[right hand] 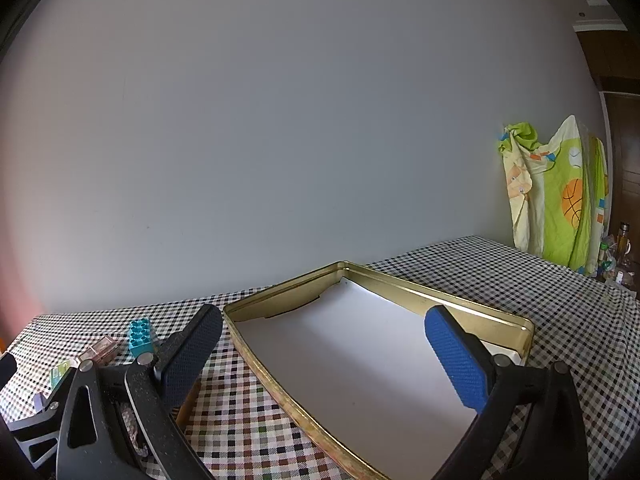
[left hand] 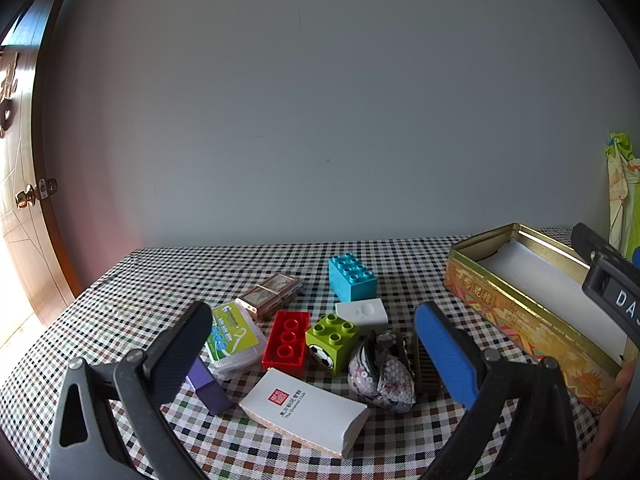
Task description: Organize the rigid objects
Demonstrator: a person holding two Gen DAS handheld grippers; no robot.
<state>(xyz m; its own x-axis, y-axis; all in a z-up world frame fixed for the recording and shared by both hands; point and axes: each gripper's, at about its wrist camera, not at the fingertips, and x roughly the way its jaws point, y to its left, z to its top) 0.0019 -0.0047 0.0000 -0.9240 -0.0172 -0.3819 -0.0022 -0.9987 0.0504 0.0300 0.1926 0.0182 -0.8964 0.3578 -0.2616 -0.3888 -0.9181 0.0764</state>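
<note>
The left claw stood wide open, holding nothing, above toy bricks, small boxes and a coin purse on the checked table. The right claw, equally spread and empty, hovered over the gold tin, which held only a white liner.

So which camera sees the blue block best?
The left wrist view: the blue block stands whole and clear, studs up. In the right wrist view it is small, at the far left edge.
</note>
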